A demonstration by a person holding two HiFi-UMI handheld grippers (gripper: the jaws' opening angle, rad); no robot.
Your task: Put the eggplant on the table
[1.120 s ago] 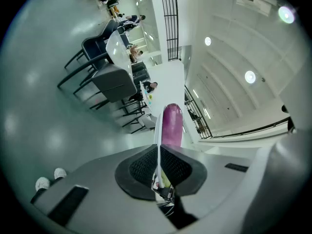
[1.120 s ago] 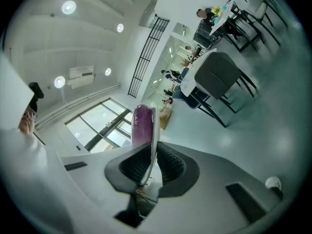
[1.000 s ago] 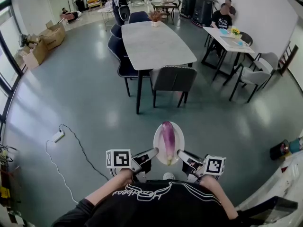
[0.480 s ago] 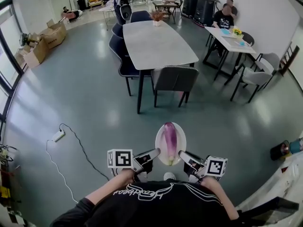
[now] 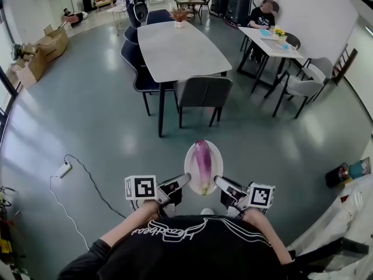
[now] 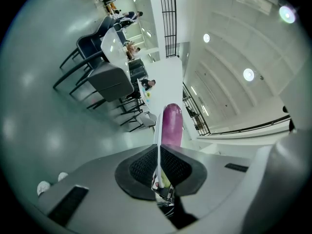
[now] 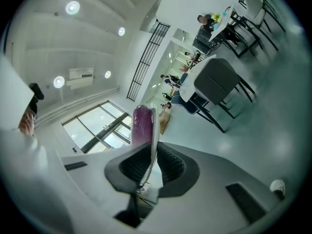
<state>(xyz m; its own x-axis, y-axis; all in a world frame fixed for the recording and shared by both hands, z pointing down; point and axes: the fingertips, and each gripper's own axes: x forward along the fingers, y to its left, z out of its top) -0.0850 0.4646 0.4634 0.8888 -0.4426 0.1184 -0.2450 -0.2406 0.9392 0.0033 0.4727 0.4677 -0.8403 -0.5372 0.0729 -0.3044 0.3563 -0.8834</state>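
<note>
A purple eggplant (image 5: 203,161) lies lengthwise on a white oval plate (image 5: 189,162) held in the air in front of the person, above the floor. My left gripper (image 5: 185,181) is shut on the plate's near left rim and my right gripper (image 5: 219,182) is shut on its near right rim. In the left gripper view the thin plate (image 6: 157,145) edge is pinched between the black pads, with the eggplant (image 6: 171,125) rising beyond it. The right gripper view shows the same: plate (image 7: 154,138) edge between the pads, eggplant (image 7: 141,125) behind. The long grey table (image 5: 176,46) stands ahead.
A grey chair (image 5: 201,94) stands at the table's near end, dark chairs (image 5: 135,63) along its left side. A second table (image 5: 271,42) with a seated person (image 5: 258,16) is at the right. A cable and power strip (image 5: 63,169) lie on the floor left. Cardboard boxes (image 5: 42,50) stand far left.
The table and chairs have shifted slightly left and nearer in the head view as the person comes closer. The plate with the eggplant stays gripped on both sides.
</note>
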